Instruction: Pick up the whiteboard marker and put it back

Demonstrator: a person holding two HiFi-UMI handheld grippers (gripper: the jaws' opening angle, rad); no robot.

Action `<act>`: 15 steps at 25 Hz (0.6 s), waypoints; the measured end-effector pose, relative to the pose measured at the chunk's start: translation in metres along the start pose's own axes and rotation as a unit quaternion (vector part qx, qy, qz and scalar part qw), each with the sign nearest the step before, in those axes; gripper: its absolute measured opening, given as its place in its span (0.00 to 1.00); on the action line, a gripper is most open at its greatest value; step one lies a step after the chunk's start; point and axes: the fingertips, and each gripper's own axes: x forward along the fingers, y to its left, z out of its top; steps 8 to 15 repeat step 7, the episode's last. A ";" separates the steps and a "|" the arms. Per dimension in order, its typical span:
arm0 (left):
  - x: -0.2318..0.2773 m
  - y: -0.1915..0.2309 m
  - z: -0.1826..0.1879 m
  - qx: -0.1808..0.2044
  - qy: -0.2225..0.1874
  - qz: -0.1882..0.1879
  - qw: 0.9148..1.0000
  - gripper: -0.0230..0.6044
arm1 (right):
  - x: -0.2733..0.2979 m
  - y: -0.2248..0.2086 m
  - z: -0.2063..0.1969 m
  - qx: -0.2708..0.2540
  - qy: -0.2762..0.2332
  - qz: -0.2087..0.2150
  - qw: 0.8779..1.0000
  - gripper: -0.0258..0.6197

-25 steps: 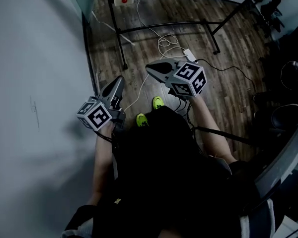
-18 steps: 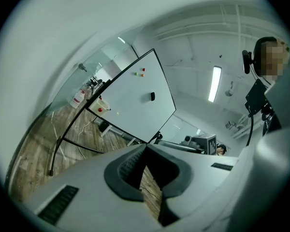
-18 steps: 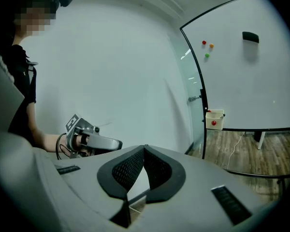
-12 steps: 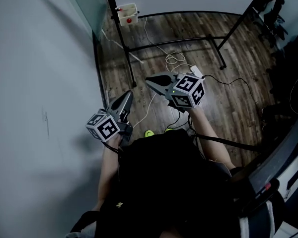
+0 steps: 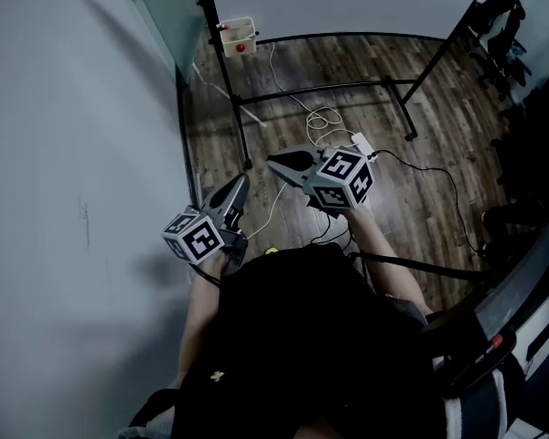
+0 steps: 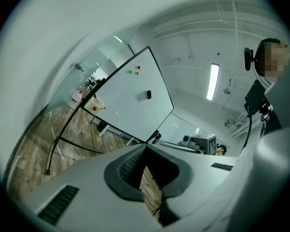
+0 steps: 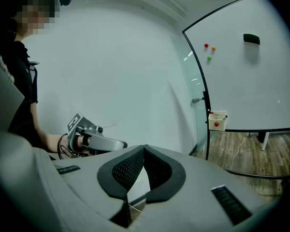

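No whiteboard marker can be made out in any view. The whiteboard (image 6: 130, 98) stands on a black frame (image 5: 247, 108) ahead, with a black eraser (image 7: 251, 38) and small coloured magnets on it. A white box (image 5: 238, 37) with a red dot hangs at the frame's lower left corner. My left gripper (image 5: 241, 179) is held near the grey wall, jaws together, nothing between them. To its right, my right gripper (image 5: 273, 161) is also shut and empty. In the right gripper view the left gripper (image 7: 123, 144) shows in front of the wall.
A grey wall (image 5: 73, 154) and a glass panel (image 5: 169, 7) run along the left. White cables (image 5: 316, 117) lie on the wooden floor (image 5: 421, 181) under the frame's legs. Dark furniture (image 5: 531, 273) stands at the right.
The head view has lifted, so the white box and the frame sit lower in the picture. The left gripper has edged forward along the wall. Both grippers stay shut and empty.
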 end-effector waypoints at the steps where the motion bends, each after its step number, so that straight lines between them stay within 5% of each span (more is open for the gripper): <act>1: 0.000 -0.003 -0.004 -0.007 -0.001 -0.003 1.000 0.09 | 0.001 0.004 -0.002 -0.001 0.002 0.003 1.000 0.05; 15: -0.004 -0.014 -0.028 -0.020 0.010 -0.004 1.000 0.09 | 0.004 0.028 -0.014 -0.018 0.007 0.009 1.000 0.05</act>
